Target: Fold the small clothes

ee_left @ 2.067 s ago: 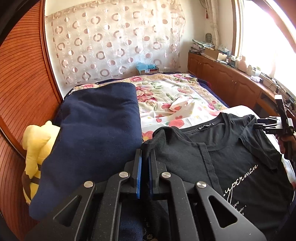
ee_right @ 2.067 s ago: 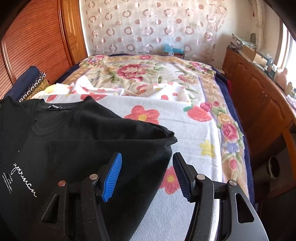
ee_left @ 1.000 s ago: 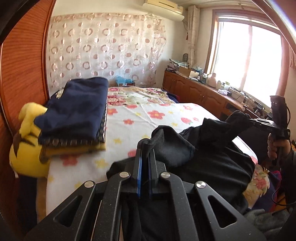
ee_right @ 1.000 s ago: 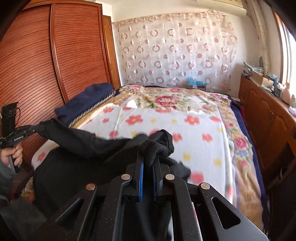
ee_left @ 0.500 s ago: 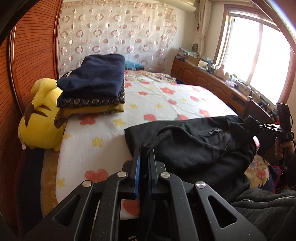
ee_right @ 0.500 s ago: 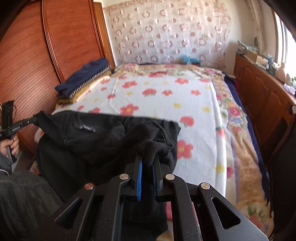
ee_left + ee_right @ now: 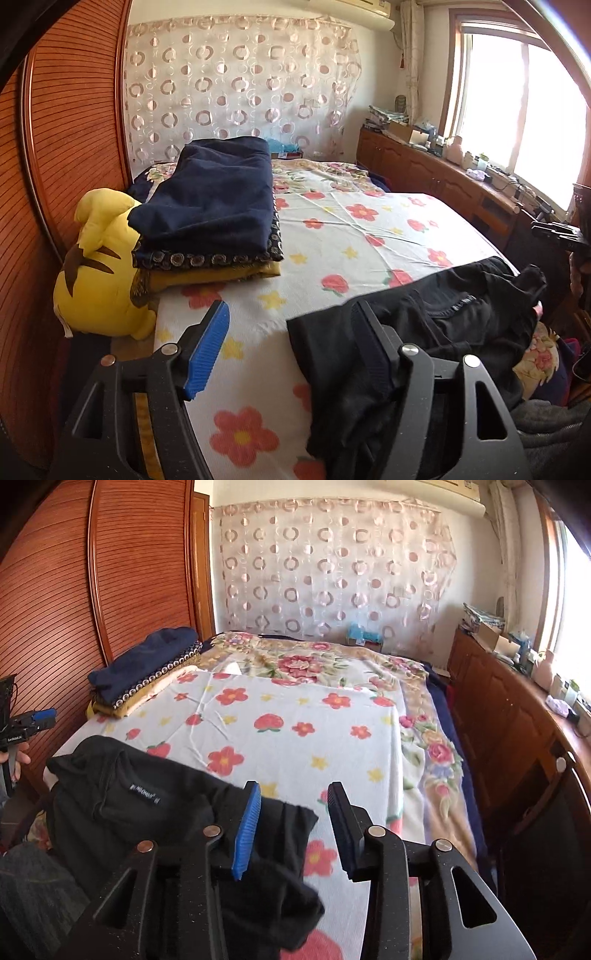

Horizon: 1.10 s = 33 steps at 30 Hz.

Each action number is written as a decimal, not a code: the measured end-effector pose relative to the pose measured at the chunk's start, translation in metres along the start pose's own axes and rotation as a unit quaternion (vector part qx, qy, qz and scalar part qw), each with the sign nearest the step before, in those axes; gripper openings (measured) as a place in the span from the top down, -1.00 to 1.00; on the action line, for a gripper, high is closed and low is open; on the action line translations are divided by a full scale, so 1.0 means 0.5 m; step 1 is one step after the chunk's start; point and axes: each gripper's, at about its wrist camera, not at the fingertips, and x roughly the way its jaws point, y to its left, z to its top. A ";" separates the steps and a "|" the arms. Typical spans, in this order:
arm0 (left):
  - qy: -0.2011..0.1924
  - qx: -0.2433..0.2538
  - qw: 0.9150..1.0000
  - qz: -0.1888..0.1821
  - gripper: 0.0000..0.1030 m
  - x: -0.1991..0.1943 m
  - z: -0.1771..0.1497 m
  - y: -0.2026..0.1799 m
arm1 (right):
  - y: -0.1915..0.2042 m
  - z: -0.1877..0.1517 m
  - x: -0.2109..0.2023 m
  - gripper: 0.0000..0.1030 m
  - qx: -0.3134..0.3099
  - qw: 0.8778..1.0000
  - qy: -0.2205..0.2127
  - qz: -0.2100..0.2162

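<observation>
Along the near edge of the flower-printed bed sheet (image 7: 303, 738) lies the black cotton T-shirt (image 7: 122, 805), folded over with its neck label up, its lower part hanging off the bed, probably laid there for the next fold. Both tools have just been opening: the left tool (image 7: 291, 343) and right tool (image 7: 293, 823) stand spread, pinching nothing, cloth resting loose against them.

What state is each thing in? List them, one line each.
left gripper: open, jaws just opened, nothing pinched.
right gripper: open, jaws just opened, shirt released.
black T-shirt: folded over, rumpled, at the bed's near edge.
clothes stack: folded, piled.
</observation>
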 end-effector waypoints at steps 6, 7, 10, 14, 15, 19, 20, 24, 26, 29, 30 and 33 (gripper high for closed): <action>0.036 0.002 0.999 0.002 -0.35 0.086 0.025 0.009 | 0.005 -0.018 0.087 0.23 0.002 1.000 0.025 0.005; 0.042 0.007 0.999 0.002 -0.35 0.099 0.025 0.007 | 0.005 -0.020 0.102 0.23 0.003 0.999 0.032 0.006; 0.073 0.010 0.997 -0.002 -0.35 0.144 0.022 0.002 | 0.000 -0.017 0.130 0.23 0.010 0.999 0.050 0.012; 0.103 0.012 0.994 -0.015 -0.35 0.178 0.006 -0.007 | -0.013 -0.010 0.159 0.18 0.011 0.997 0.074 0.014; 0.108 0.017 0.994 -0.016 -0.35 0.183 -0.001 -0.012 | -0.014 -0.012 0.164 0.17 0.012 0.996 0.081 0.019; 0.124 0.021 0.992 -0.021 -0.34 0.189 -0.026 -0.018 | -0.021 -0.015 0.177 0.08 0.007 0.995 0.101 0.021; 0.125 0.018 0.992 -0.023 -0.34 0.188 -0.030 -0.017 | -0.024 -0.014 0.179 0.05 0.008 0.994 0.104 0.020; 0.127 0.012 0.991 -0.031 -0.30 0.182 -0.039 -0.017 | -0.035 -0.021 0.190 -0.10 0.016 0.992 0.121 0.019; 0.129 0.012 0.991 -0.040 -0.27 0.181 -0.043 -0.016 | -0.039 -0.020 0.197 -0.20 0.018 0.992 0.124 0.000; 0.129 0.001 0.990 -0.054 -0.13 0.179 -0.044 -0.008 | -0.040 -0.017 0.202 -0.20 0.025 0.992 0.125 0.008; 0.131 0.002 0.990 -0.059 -0.10 0.179 -0.043 -0.009 | -0.034 -0.017 0.204 -0.20 0.021 0.992 0.127 0.008; 0.134 0.008 0.989 -0.067 0.02 0.179 -0.043 -0.015 | -0.023 -0.015 0.213 -0.20 0.014 0.989 0.142 0.034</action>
